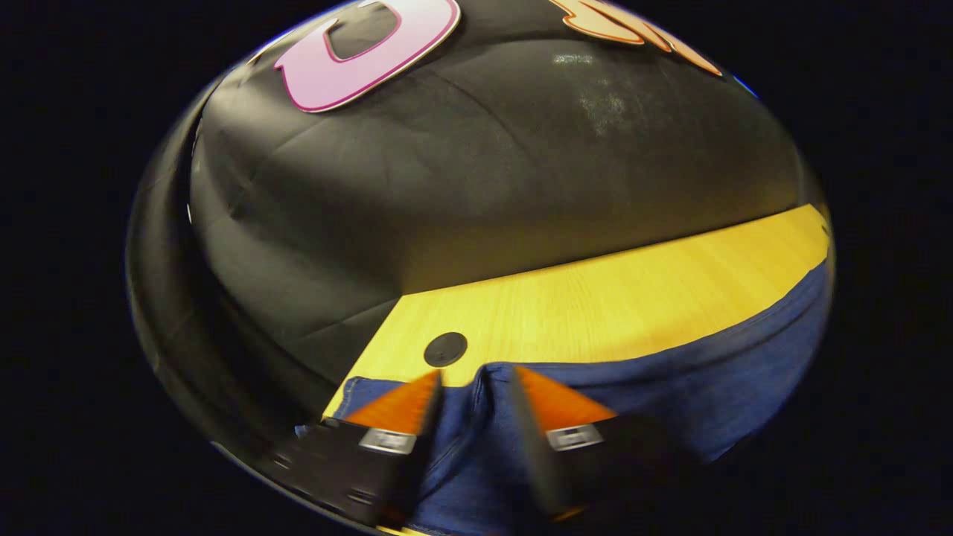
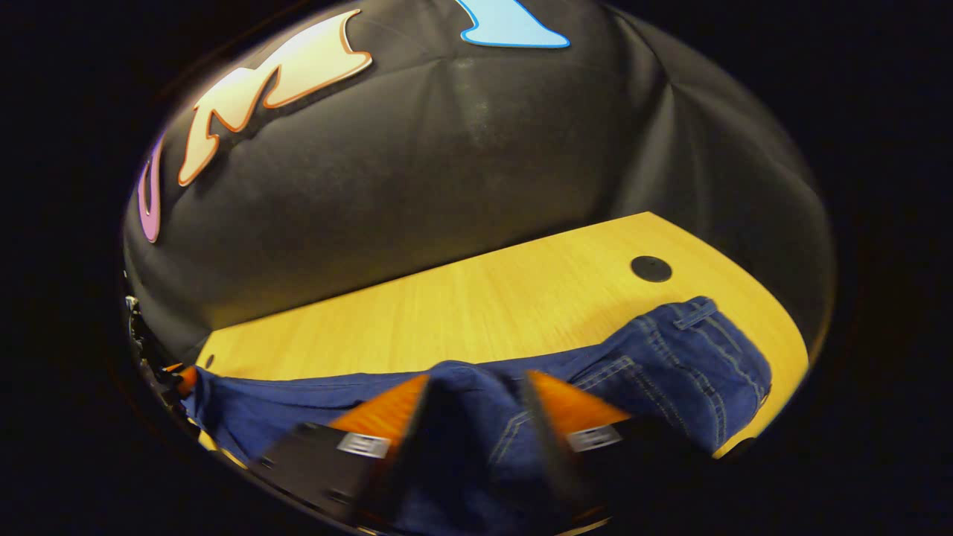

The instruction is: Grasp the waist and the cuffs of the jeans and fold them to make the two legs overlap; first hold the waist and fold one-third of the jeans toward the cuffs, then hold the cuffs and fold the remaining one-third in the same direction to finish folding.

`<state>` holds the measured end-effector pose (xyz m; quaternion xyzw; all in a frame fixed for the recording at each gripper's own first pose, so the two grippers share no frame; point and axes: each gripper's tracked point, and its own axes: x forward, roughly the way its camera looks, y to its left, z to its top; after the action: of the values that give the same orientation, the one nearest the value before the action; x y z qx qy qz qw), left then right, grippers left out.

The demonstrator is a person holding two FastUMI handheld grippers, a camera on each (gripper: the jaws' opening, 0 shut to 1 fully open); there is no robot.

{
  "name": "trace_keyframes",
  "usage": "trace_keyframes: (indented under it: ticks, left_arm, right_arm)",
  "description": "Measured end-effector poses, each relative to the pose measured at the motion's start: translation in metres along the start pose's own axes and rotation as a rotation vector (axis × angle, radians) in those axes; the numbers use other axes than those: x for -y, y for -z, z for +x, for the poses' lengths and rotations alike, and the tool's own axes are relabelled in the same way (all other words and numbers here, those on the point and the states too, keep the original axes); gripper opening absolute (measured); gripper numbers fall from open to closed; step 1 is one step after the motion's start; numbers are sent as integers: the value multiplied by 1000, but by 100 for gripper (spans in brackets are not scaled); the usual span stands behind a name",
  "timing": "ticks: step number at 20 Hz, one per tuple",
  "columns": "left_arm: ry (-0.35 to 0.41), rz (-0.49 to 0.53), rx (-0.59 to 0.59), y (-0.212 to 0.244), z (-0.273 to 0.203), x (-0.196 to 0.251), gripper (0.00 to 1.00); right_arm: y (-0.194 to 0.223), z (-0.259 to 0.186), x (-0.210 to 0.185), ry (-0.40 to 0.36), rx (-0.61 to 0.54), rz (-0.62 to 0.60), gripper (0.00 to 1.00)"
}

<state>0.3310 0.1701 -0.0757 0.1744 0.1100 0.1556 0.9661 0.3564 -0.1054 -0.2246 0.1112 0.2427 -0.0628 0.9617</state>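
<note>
Fingers of the left gripper (image 1: 476,387) stand a little apart with blue denim of the jeans (image 1: 670,387) between them; whether they really press the cloth I cannot tell. For the right gripper (image 2: 476,391) it is the same: a raised hump of denim sits between its fingers, and the pinch is not sure. In the right gripper view the jeans (image 2: 670,357) lie along the near edge of the wooden table (image 2: 484,298), with the waist and a belt loop (image 2: 694,313) at the far right, near a dark round cap (image 2: 651,268). Denim is soft but thick and rather heavy, so it will sag and drag. I judge the hold is best at the doubled, stitched waistband and cuff hems.
</note>
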Motion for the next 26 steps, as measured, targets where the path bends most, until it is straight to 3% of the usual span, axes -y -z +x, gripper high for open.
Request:
trace_keyframes:
  ticks: [1, 2, 3, 4, 5, 6, 7, 11, 12, 15, 18, 19, 20, 23, 24, 26]
  left_arm:
    - [-1, -29, 8, 3, -1, 0, 72]
    - [7, -60, 18, -1, -7, 2, 95]
    - [23, -88, 28, -6, -12, 2, 95]
    - [32, -109, 36, -11, -18, 2, 95]
    - [41, -124, 51, -18, -25, 2, 95]
    - [47, -137, 66, -24, -32, 0, 95]
    - [53, -146, 74, -29, -39, 0, 95]
    - [88, -161, 98, -28, -82, 5, 95]
    - [93, -160, 89, -23, -91, 8, 95]
    - [98, -195, 64, -12, -123, 21, 96]
    - [99, -255, 69, -13, -150, 36, 96]
    - [92, -269, 69, -14, -160, 40, 95]
    - [84, -282, 70, -13, -167, 45, 95]
    - [65, -302, 75, -13, -190, 62, 95]
    - [54, -301, 66, -10, -197, 66, 96]
    - [32, -300, 45, -2, -209, 76, 96]
  right_arm:
    - [-4, -10, 2, 5, 7, -25, 100]
    - [-7, -16, 3, 6, 19, -51, 98]
    - [-10, -26, 6, 9, 25, -65, 94]
    - [-13, -38, 10, 8, 33, -61, 98]
    - [-17, -49, 17, 10, 36, -48, 94]
    - [-22, -61, 30, 24, 43, -31, 98]
    - [-28, -73, 46, 51, 51, -13, 94]
    - [-39, -114, 137, 198, 77, 87, 98]
    - [-34, -118, 157, 226, 67, 121, 94]
    - [-19, -121, 206, 269, 25, 198, 98]
    - [-3, -109, 231, 262, -16, 229, 98]
    - [1, -104, 235, 248, -29, 243, 94]
    - [5, -102, 237, 235, -44, 256, 98]
    - [13, -95, 239, 190, -72, 264, 94]
    - [15, -90, 236, 174, -77, 266, 98]
    - [16, -81, 233, 146, -74, 270, 98]
